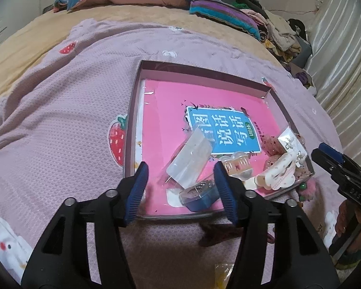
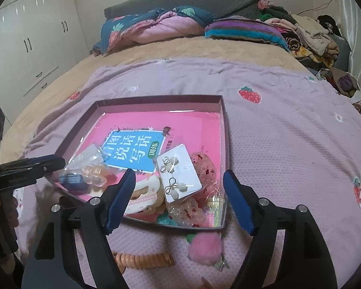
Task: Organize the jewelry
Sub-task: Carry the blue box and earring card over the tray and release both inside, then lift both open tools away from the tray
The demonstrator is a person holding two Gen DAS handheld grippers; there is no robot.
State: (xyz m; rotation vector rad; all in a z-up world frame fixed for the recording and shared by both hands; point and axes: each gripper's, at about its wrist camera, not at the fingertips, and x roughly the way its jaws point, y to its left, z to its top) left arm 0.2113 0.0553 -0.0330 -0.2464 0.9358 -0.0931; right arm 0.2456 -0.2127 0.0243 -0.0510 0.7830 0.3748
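The white card of pearl earrings (image 2: 179, 175) lies in the shallow purple-walled tray (image 2: 225, 130) on the bed, between the fingers of the right gripper (image 2: 179, 201), spread empty; the left gripper (image 1: 180, 190) is spread too. The card's print is unreadable.

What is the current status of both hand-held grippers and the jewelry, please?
Left hand-held gripper open, empty. Right hand-held gripper open, empty. Earring card in tray. Pompom, coil tie outside.
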